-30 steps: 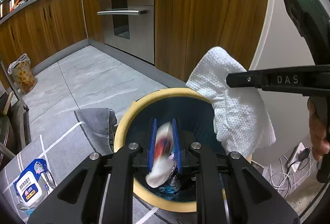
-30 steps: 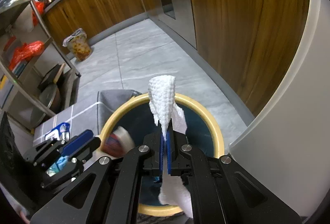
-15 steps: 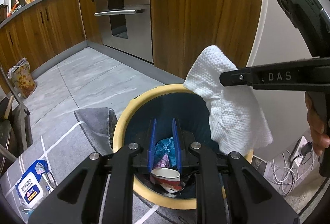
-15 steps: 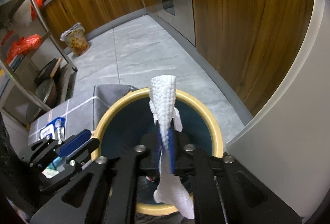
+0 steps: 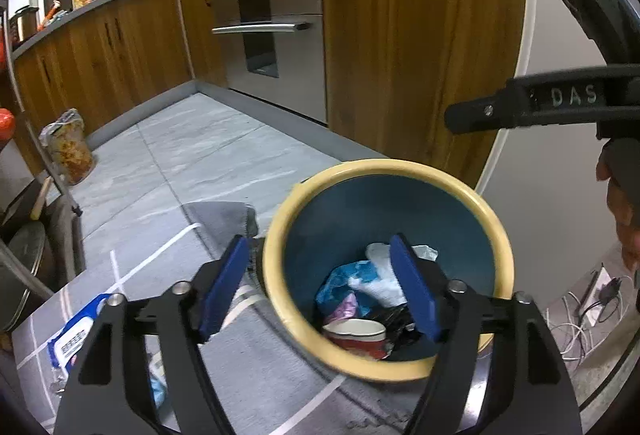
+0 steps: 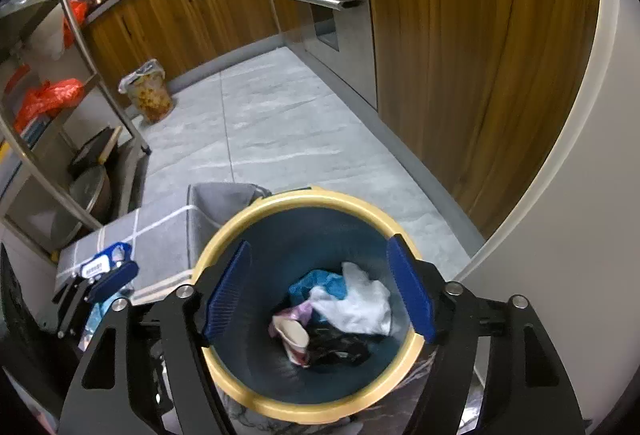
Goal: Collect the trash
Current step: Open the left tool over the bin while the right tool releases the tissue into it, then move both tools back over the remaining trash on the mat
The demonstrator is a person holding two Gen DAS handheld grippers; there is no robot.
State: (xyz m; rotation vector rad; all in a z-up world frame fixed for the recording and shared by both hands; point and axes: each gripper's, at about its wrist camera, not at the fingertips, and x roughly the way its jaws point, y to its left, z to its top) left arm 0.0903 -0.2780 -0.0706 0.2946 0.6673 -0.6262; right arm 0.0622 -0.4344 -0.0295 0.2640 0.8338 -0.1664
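Observation:
A bin with a yellow rim (image 5: 280, 275) and a dark blue inside stands on the floor below both grippers. In it lie a red paper cup (image 5: 356, 333), a white paper towel (image 6: 356, 307), a blue wrapper (image 6: 316, 283) and dark scraps. My left gripper (image 5: 320, 275) hangs over the bin's left rim, its jaws opening, with nothing held between them. Directly above the bin's mouth my right gripper (image 6: 320, 287) is also opening and holds nothing. The left wrist view shows one right finger (image 5: 520, 107) side-on at the upper right, with a hand behind it.
A grey mat (image 5: 160, 255) with white lines lies left of the bin, a blue wipes pack (image 5: 76, 335) on it. Wooden cabinets (image 5: 400, 35) and an oven stand behind. A filled bag (image 6: 150, 95) sits on the tiles. A metal rack (image 6: 60, 95) is at left, cables (image 5: 580, 319) at right.
The left gripper let go of the cup, which dropped into the bin. The right gripper released the white paper towel, which now lies in the bin. Both sets of jaws spread wide.

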